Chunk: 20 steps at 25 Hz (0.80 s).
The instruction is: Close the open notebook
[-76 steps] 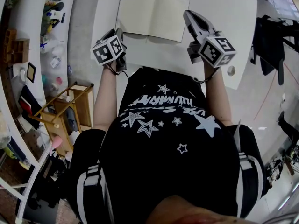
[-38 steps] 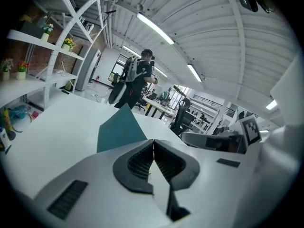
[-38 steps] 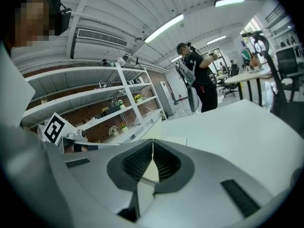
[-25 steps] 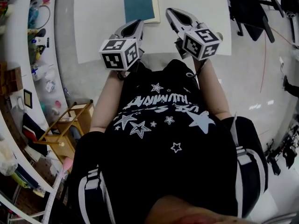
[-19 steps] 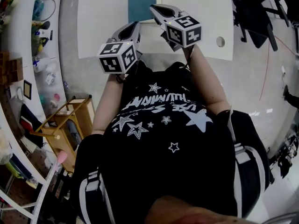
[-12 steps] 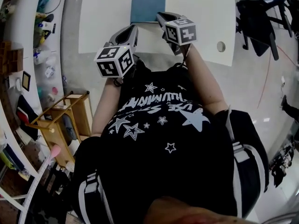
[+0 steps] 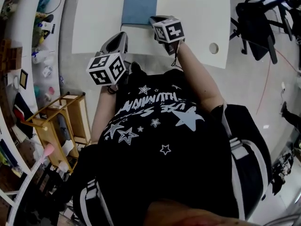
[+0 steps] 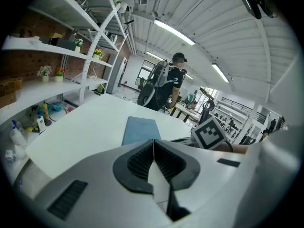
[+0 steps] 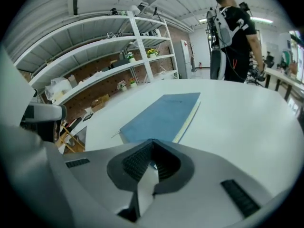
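Tabletop (image 7: pixel 197 13) first: white, broad, rounded at the corners, bare but for one book. To its left, white wall shelving (image 7: pixel 28 41) crowded with small bottles and oddments, well apart from the work.

Next in size, thin notebook (image 7: pixel 139 4) with a blue cover: flat on the far part of the table, shut, cover up, cream page edges showing along one long side in the right gripper view. Lay spread open a few seconds back, both pale pages showing. Already folded over to blue a second ago, and no different in that respect since. Closing step therefore judged done.

Then left gripper (image 7: pixel 121 36), grey two-jaw tongs under a black-and-white marker cube (image 7: pixel 106 68): ribbed pads (image 8: pixel 140 161) pressed together on nothing, tip over the table's near edge, clearly apart from the notebook. After it, right gripper (image 7: pixel 154 20), same build: jaws likewise closed and empty, tip just before the notebook's near right corner. Touching it or only close, hard to say from above; probably only close.

Smallest, round cable hole (image 7: pixel 214 48) near the table's right edge. Nothing further called for, by this reading, beyond drawing both tongs clear.
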Available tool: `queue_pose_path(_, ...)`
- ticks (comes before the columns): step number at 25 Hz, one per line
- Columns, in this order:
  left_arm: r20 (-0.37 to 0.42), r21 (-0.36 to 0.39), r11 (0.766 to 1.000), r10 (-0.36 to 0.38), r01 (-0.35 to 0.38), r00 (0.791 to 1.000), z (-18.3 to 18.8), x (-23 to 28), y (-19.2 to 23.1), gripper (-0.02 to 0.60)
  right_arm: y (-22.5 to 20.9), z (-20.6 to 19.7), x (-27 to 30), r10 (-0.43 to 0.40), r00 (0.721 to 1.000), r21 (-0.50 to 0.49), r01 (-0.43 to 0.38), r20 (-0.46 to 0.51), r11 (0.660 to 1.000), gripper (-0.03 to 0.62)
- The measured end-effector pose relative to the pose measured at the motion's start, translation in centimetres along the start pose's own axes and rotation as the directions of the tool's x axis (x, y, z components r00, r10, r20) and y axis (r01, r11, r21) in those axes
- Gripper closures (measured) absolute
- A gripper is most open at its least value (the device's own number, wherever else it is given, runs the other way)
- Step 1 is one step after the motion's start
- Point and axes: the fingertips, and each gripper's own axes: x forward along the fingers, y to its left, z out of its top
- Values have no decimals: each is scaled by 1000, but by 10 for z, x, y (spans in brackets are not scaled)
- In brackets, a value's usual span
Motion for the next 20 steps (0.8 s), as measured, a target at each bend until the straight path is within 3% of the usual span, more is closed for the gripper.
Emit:
queue_pose_path(10, 60, -24, 997, 80, -78, 995, -26, 1, -58, 569, -22, -22, -75, 167, 981, 25, -170, 97, 985, 585)
queue_pose_path(20, 95, 12, 994, 104, -105, 990, -62, 13, -167, 569, -92, -46, -186, 215, 946, 11, -224, 244, 975, 585)
